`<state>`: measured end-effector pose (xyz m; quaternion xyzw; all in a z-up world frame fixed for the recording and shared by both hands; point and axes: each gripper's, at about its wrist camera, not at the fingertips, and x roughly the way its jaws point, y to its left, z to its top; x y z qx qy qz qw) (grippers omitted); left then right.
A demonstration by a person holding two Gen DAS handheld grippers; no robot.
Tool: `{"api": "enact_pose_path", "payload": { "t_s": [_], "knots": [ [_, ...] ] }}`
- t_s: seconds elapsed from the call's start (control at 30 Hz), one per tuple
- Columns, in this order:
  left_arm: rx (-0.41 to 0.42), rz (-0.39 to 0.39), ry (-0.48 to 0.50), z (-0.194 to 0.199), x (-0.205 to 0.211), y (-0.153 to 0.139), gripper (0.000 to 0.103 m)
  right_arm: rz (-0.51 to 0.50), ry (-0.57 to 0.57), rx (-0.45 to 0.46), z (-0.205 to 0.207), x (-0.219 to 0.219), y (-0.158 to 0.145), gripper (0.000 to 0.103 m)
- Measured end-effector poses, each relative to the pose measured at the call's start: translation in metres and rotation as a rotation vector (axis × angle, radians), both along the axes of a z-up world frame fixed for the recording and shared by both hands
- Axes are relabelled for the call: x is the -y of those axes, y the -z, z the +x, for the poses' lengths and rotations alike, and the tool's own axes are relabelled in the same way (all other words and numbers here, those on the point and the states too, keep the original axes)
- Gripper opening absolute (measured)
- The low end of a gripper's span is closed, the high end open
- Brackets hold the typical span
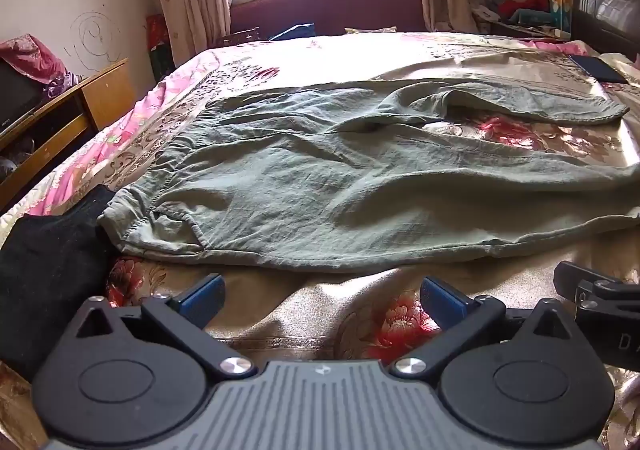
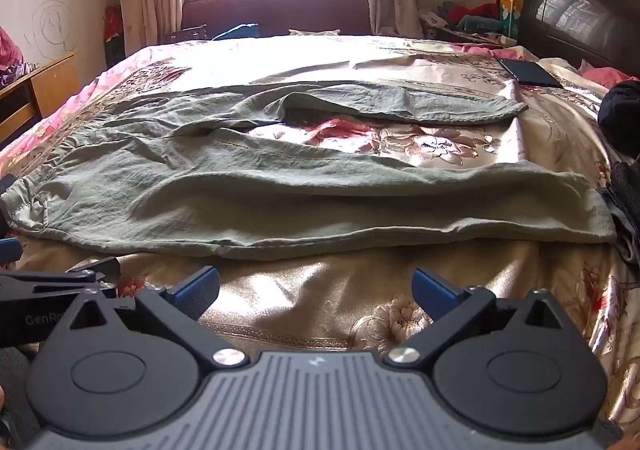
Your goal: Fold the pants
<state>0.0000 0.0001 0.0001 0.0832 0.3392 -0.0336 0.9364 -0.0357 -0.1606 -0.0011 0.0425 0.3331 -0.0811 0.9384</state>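
Observation:
Grey-green pants (image 1: pixel 320 186) lie spread flat on the floral bedspread (image 1: pixel 304 314), waistband at the left, two legs running right with a gap between them. They also show in the right wrist view (image 2: pixel 280 194). My left gripper (image 1: pixel 322 296) is open and empty, just in front of the pants' near edge by the waist. My right gripper (image 2: pixel 316 290) is open and empty, in front of the near leg. The right gripper's body shows at the left wrist view's right edge (image 1: pixel 600 298).
A black garment (image 1: pixel 48 250) lies at the waistband's left. A dark phone (image 2: pixel 528 72) lies on the bed at far right. Dark clothes (image 2: pixel 624 170) sit by the leg ends. A wooden cabinet (image 1: pixel 80 106) stands left, a dark headboard (image 2: pixel 580 10) right.

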Motion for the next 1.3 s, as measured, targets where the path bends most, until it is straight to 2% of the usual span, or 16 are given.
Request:
{"api": "enact_pose_path", "payload": {
  "t_s": [1.3],
  "knots": [
    [-0.027, 0.020, 0.020, 0.0008, 0.0046, 0.0059, 0.103, 0.006, -0.007, -0.014, 0.0031, 0.0008, 0.0026, 0.101]
  ]
}}
